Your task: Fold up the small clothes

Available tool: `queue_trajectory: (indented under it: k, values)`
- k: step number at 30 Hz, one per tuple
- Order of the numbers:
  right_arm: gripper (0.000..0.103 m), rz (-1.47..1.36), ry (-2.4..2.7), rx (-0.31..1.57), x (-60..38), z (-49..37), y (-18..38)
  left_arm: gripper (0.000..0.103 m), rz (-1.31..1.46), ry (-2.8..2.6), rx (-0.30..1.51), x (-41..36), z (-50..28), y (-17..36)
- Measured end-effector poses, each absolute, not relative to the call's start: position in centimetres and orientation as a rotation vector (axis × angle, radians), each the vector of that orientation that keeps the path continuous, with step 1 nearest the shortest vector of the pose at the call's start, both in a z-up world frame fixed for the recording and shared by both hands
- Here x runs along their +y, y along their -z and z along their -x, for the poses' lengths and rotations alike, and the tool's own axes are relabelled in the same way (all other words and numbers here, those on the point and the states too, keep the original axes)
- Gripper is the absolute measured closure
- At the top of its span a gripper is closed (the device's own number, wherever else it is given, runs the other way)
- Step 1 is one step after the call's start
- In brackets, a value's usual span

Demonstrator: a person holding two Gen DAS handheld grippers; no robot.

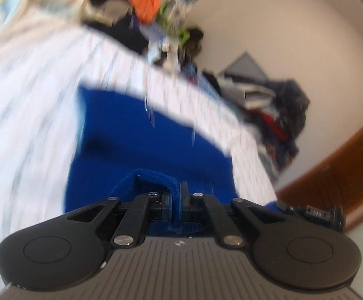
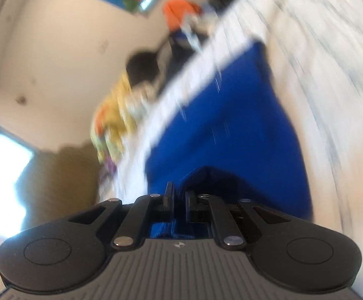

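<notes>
both the left gripper (image 1: 175, 196) and the right gripper (image 2: 179, 197) pinch the near hem of a blue cloth (image 1: 141, 145) stretching lengthwise away over the white bedsheet (image 1: 26, 115), its far edge short of the clothes pile (image 1: 144, 17).

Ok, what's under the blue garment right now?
The blue garment lies over a white patterned sheet, which shows on all sides of it. Both grippers, left gripper and right gripper, have their jaws pinching its near edge. Anything beneath the cloth itself is covered.

Both wrist views close over blue cloth (image 1: 144, 150).
</notes>
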State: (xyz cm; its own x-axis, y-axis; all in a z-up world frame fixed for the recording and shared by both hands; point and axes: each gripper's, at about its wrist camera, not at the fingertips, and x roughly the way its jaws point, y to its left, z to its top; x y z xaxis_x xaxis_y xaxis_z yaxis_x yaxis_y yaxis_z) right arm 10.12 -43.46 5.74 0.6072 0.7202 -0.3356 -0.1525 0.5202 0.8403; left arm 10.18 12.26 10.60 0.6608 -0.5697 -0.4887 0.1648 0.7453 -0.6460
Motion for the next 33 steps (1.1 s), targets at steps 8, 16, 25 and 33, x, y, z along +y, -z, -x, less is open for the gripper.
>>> queue_trajectory:
  k: [8,16,25,33]
  values:
    - [0.09,-0.943,-0.328,0.726,-42.8,-30.6,-1.4,0.077,0.492,0.263,0.668,9.4,-29.3,-7.8]
    - [0.016,-0.733,-0.217,0.665,-43.0,-25.4,-2.2,0.002,0.5,0.122,0.566,13.5,-22.2,-7.3]
    - [0.017,-0.582,-0.287,0.842,-42.6,-13.9,0.2,0.007,0.67,0.118,0.743,15.0,-12.3,-1.9]
    - [0.095,-0.632,-0.333,0.954,-40.2,-18.7,1.1,0.094,0.63,0.15,0.897,12.3,-15.9,-1.6]
